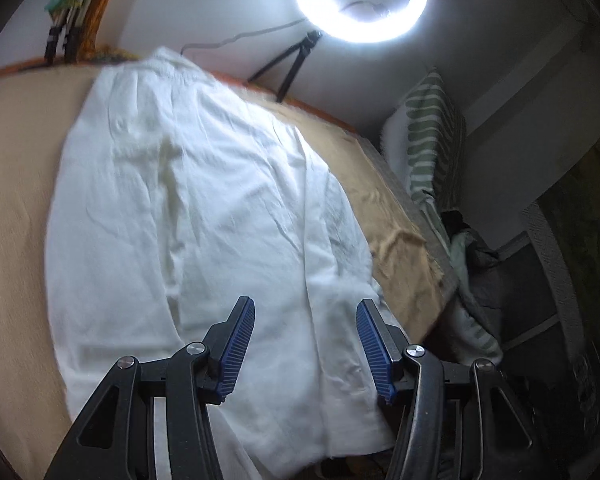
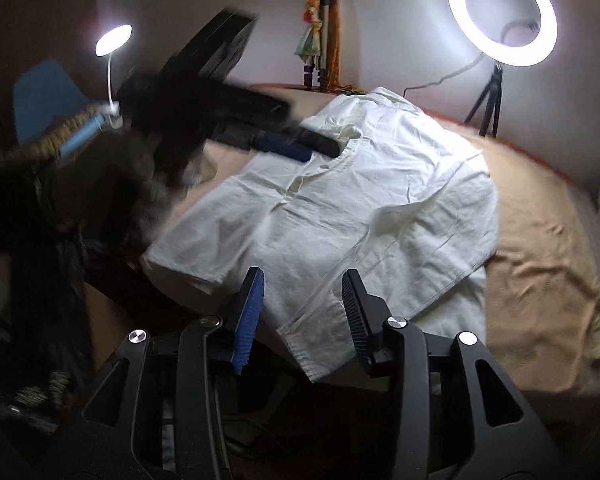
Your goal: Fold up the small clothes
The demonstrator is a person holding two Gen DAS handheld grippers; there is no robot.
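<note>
You have one white shirt [image 2: 340, 208] to work with, spread flat on the tan blanket [image 2: 540, 248], with its near hem hanging over the front edge. Two lamps light the room: a ring light [image 2: 502, 12] on a black tripod [image 2: 488, 104] at the far side, and a small desk lamp [image 2: 114, 40] to the left. Your left gripper [image 1: 306, 344] hovers above the shirt, fingers wide apart, holding nothing. Your right gripper [image 2: 303, 320] sits over the near hem, equally spread and holding nothing. In the right wrist view the left gripper appears motion-blurred near the collar.
</note>
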